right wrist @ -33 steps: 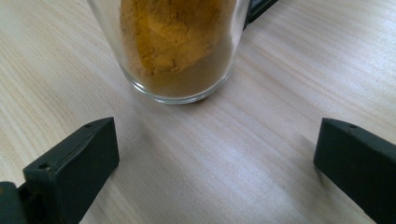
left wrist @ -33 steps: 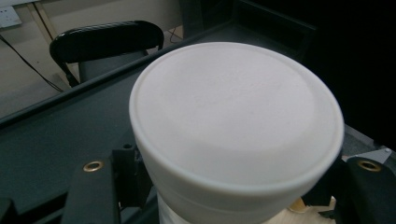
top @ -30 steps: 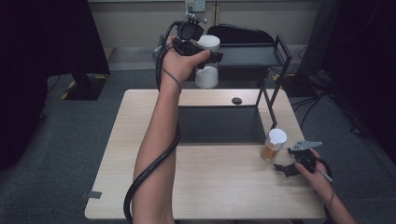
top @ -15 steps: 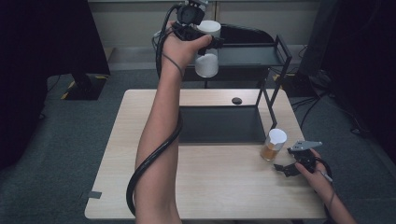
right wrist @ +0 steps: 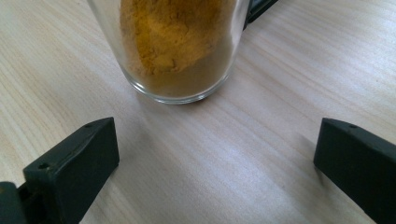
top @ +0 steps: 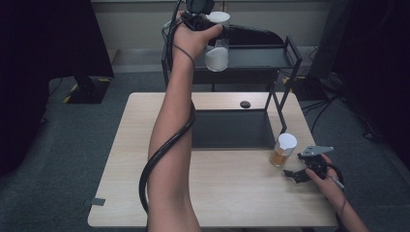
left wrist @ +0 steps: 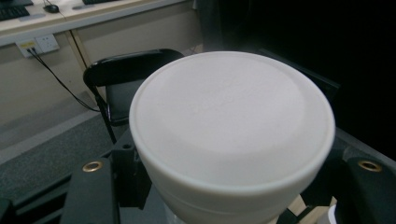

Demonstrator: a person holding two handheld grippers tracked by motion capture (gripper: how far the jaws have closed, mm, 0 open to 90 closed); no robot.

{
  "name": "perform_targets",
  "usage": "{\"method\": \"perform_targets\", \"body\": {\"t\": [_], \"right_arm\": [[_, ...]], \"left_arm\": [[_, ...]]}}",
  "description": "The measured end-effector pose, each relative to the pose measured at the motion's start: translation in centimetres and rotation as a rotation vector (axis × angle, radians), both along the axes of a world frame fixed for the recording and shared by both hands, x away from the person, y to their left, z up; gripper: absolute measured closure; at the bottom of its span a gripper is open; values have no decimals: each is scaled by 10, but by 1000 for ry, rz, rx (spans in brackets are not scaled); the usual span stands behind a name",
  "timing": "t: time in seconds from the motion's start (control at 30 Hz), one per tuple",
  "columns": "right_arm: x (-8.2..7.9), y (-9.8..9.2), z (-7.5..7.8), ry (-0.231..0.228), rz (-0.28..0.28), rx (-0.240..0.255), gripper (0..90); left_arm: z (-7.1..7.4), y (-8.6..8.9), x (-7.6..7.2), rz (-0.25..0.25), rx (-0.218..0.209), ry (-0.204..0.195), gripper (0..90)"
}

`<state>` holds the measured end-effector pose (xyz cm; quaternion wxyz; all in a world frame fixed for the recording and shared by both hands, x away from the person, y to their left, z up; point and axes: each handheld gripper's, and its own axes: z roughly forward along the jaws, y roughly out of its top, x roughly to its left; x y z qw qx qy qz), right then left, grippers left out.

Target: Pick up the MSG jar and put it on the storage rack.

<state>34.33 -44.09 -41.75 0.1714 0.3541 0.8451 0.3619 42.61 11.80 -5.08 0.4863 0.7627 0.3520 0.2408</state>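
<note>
At the left of the high view, the person's left forearm (top: 167, 159) reaches up from the bottom edge and far forward, over the worktop (top: 125, 183) and beyond its far edge. A black cable (top: 162, 157) hangs along this arm. The left tool (top: 205, 21) is at the top of that view, and it is clamped on a clear jar with white powder (top: 216, 53). The jar is in the air, in front of the black shelf rack (top: 290, 53) that stands behind the worktop, and it does not rest on the worktop. In the left gripper view the jar's white lid (left wrist: 231, 119) is very near the camera, and the two black jaws stand against the jar at both sides, below the lid. Behind it there is a black chair (left wrist: 121, 79) by a wall.

In the middle of the worktop lies a dark mat (top: 232, 128), and a small black round thing (top: 245, 104) lies near the far edge.

More to the right, a second jar with orange powder (top: 282, 151) and a white lid stands upright on the worktop, near the corner of the mat. Just beside it, at the right, the right tool (top: 300, 173) rests low at the worktop in the person's right hand (top: 326, 179). In the right gripper view its jaws are wide apart and nothing is between them; the glass bottom of the orange jar (right wrist: 177, 51) stands in front of them, not touching.
</note>
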Motion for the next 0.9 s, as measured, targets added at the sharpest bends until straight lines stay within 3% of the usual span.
{"method": "perform_targets", "body": {"t": [0.37,0.63,0.9], "right_arm": [[0,0,0,0,0,0,0],[0,0,0,0,0,0,0],[0,0,0,0,0,0,0]], "left_arm": [[-1,-3,18,58,-19,9,337],[-8,-4,33,99,-15,12,337],[-13,-11,39,114,11,19,337]]}}
